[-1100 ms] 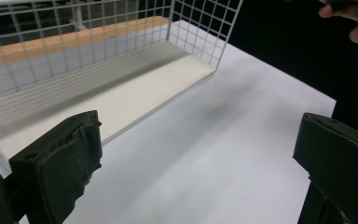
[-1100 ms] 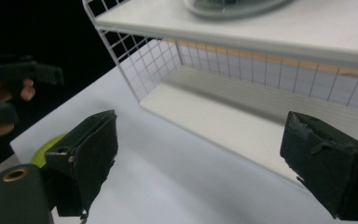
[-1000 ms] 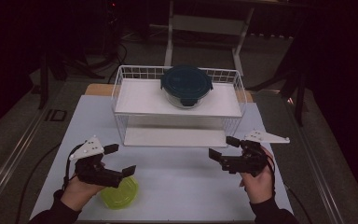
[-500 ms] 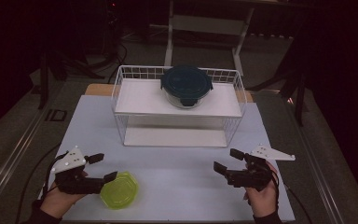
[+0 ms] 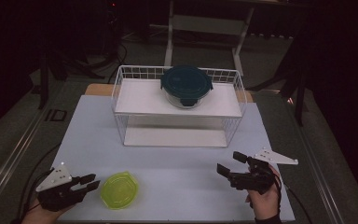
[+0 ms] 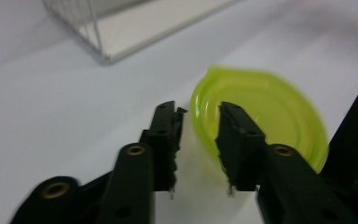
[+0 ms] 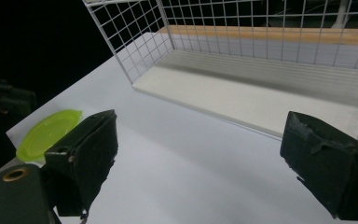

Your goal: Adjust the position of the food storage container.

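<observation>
Left gripper (image 5: 89,182): lower left of the high view, jaws just been closing, now narrowed, not pinching; the rim of the green lid (image 6: 261,119) sits at the tips, whether between them cannot be told.
Right gripper (image 5: 233,164): lower right, jaws spread wide, holding nothing.
Green lid (image 5: 119,189): flat on the white table (image 5: 177,186), lower left, just beside the left gripper. Judged thin plastic, light, slightly flexible, slippery; best taken by the raised rim.
Wire rack (image 5: 121,93): upper centre, bearing a lidded glass container (image 5: 186,85).
</observation>
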`<state>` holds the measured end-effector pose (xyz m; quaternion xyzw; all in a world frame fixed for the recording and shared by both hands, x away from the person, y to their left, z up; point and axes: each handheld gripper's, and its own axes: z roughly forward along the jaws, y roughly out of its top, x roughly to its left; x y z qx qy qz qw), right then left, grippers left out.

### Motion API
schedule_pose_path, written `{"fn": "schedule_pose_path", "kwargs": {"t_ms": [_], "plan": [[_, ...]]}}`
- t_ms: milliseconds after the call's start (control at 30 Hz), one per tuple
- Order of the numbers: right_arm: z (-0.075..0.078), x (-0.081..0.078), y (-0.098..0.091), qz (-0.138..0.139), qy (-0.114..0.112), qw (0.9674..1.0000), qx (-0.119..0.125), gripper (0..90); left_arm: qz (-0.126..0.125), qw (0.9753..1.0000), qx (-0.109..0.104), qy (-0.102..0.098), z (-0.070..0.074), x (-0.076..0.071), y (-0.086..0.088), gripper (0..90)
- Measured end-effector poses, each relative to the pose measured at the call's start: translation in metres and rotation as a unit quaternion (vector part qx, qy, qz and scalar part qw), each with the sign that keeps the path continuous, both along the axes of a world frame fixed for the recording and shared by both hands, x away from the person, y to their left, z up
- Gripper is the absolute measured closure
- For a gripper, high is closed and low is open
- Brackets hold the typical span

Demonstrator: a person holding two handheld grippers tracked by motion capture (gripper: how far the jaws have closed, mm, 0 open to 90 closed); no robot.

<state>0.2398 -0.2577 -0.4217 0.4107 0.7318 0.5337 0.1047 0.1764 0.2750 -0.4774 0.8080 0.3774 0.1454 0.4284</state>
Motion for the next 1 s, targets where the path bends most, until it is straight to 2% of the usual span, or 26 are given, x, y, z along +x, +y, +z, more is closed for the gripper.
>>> {"fn": "schedule_pose_path", "kwargs": {"t_ms": [167, 267, 400, 500, 633, 1000], "plan": [[0.001, 0.0, -0.001, 0.0, -0.002, 1.0, 0.002, 10.7, -0.013, 0.9993, 0.007, 0.034, -0.012, -0.005, 0.005, 84.1], [0.0, 0.001, -0.002, 0.0, 0.0, 1.0, 0.005, 10.7, -0.022, 0.9982, 0.015, 0.054, -0.021, -0.007, 0.004, 86.5], [0.001, 0.0, -0.002, -0.002, -0.001, 1.0, 0.007, 10.7, -0.046, 0.9946, 0.03, 0.088, -0.033, -0.009, -0.003, 88.1], [0.001, 0.001, -0.002, -0.001, -0.001, 1.0, 0.007, 10.7, -0.061, 0.992, 0.04, 0.103, -0.04, -0.008, -0.01, 88.4], [0.0, 0.001, -0.003, -0.001, -0.001, 1.0, 0.008, 10.7, -0.068, 0.991, 0.04, 0.108, -0.045, -0.004, -0.017, 88.4], [-0.003, 0.0, -0.006, -0.004, 0.003, 1.0, 0.008, 10.7, -0.069, 0.9913, 0.044, 0.103, -0.046, 0.01, -0.03, 88.6]]}}
